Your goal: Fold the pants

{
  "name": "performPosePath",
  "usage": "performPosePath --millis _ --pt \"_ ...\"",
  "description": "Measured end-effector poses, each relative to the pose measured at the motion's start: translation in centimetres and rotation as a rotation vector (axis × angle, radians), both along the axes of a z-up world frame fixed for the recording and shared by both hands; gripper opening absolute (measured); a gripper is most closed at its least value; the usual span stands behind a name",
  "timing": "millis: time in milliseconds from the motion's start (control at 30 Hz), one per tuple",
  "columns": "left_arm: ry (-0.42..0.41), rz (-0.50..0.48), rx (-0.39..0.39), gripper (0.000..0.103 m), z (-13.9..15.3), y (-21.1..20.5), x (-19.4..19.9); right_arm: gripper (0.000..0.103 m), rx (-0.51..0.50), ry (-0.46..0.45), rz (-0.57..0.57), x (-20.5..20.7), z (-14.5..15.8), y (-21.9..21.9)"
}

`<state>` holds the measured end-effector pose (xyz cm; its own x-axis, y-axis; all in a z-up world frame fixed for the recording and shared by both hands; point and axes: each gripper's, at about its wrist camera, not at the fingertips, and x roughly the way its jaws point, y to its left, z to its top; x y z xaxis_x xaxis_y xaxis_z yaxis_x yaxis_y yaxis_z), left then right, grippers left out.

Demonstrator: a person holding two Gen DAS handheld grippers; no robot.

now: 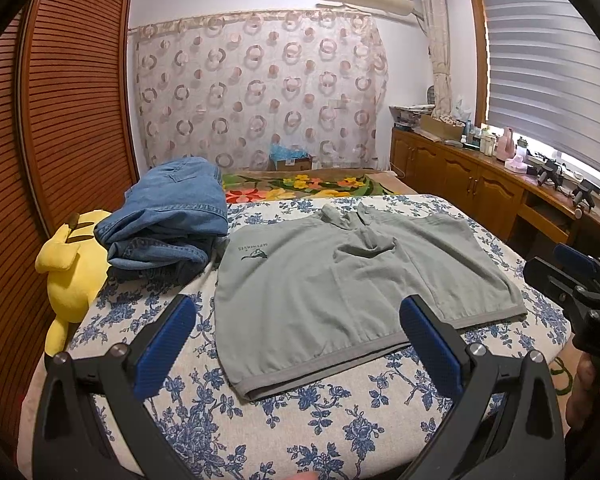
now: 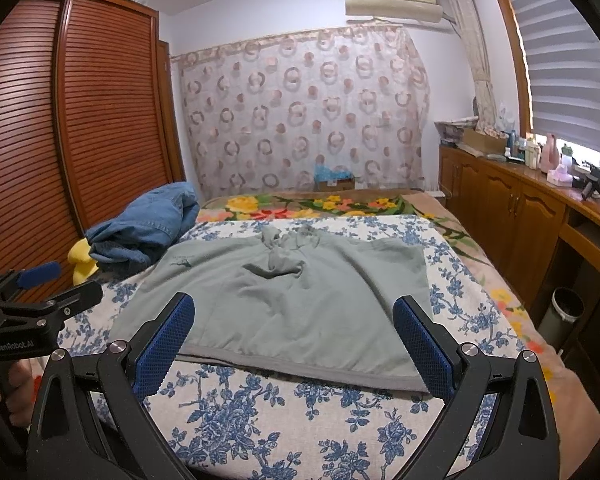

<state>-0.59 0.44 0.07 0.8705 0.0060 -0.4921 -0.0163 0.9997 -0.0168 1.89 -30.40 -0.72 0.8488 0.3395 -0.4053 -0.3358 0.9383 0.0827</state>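
A pair of grey-green shorts [image 1: 352,280] lies spread flat on the bed [image 1: 300,420], in the middle of the left wrist frame, on a white cover printed with blue flowers. Its waistband runs along the lower edge nearest the camera and the two leg openings point toward the top of the frame. A small dark logo sits on the left half of the cloth, and a rumpled fold rises near the centre.

The left tool [image 1: 296,344] fills the bottom of that frame with its blue-padded fingers [image 1: 166,344] spread wide, holding nothing. It hovers just short of the waistband, and the right finger overlaps the hem in the picture; whether it touches the cloth is hard to tell. The right tool [image 1: 572,276] shows at the right edge, held by a hand.

In the right wrist view the shorts [image 2: 292,304] again lie at the centre, with the waistband across the lower middle. The right tool [image 2: 294,340] stands wide open and empty above the near hem. The left tool [image 2: 40,284] appears at the left edge of this frame, also parted.

A heap of blue jeans [image 1: 168,216] lies at the left of the bed beside the shorts, just touching or nearly touching their left edge. A yellow plush toy [image 1: 72,272] rests against the jeans at the far left. Beyond the cover, a flowered blanket [image 1: 300,186] stretches toward a patterned curtain [image 1: 260,88]. A wooden wardrobe [image 1: 68,100] fills the upper left, and a table [image 1: 480,168] with bottles runs along the right under the window.
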Motion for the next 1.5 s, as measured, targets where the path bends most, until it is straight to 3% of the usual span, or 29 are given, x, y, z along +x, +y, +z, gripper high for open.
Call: performPosePath --millis 1500 --pt "0.002 -0.004 0.0 0.103 0.4 -0.48 -0.23 0.101 0.0 -0.002 0.002 -0.06 -0.07 0.01"
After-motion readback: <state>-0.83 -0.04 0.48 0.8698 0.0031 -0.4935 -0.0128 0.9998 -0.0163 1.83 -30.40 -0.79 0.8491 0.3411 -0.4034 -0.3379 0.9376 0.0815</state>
